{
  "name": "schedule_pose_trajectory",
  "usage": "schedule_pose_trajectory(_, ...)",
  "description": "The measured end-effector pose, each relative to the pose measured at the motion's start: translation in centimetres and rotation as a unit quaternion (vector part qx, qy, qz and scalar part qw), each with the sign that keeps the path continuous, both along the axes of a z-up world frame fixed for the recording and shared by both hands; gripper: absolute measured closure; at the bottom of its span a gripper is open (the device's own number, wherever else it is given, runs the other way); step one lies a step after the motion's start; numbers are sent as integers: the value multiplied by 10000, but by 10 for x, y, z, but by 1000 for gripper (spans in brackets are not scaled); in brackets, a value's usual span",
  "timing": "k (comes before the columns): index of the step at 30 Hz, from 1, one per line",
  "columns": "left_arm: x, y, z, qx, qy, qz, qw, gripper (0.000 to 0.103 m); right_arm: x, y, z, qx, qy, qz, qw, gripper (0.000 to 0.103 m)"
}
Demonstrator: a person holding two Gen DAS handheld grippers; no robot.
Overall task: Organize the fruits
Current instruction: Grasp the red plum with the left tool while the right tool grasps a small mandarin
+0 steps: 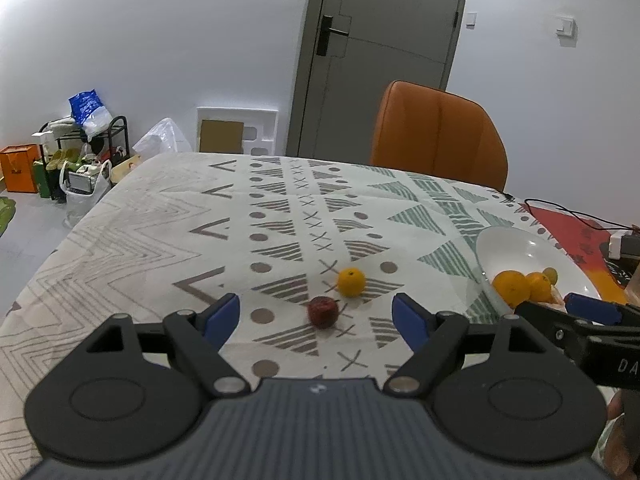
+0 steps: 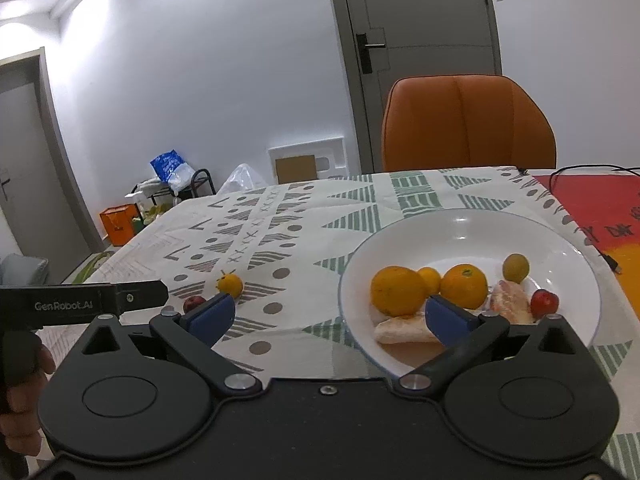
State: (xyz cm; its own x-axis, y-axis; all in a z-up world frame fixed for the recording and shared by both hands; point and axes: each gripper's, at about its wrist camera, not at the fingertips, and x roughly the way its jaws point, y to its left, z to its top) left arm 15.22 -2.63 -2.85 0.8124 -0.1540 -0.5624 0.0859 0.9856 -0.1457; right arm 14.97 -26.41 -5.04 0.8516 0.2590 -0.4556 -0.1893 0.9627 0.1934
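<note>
Both grippers gape empty — the left gripper (image 1: 316,314) frames a dark red round fruit (image 1: 322,311) just beside the small orange citrus (image 1: 351,282); an off-centre pinch could roll it away from the white ceramic bowl (image 2: 560,240) near the right gripper (image 2: 330,314).

Four oranges (image 2: 398,290), two red fruits (image 2: 544,302), one green fruit (image 2: 516,267), one plate (image 2: 460,224), one chair (image 2: 468,124).

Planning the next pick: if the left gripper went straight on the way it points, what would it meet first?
Probably the dark red fruit, lying on the tablecloth between the open left gripper fingers. The small orange sits just beyond it. Depth is hard to judge.
</note>
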Motion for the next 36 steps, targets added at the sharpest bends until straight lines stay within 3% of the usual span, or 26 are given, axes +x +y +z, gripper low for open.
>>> schedule_pose_trajectory(18,8,18,-14,-307,112,25,9995,24,11,26,-1,57,95,496,9987,3)
schedule_pose_trajectory(27,18,14,-22,-427,179,-101,9989,41,25,31,-6,131,250,678,9973,26)
schedule_pose_trajectory(36,33,8,-30,-516,322,-231,9979,58,39,32,-11,191,336,774,9963,34)
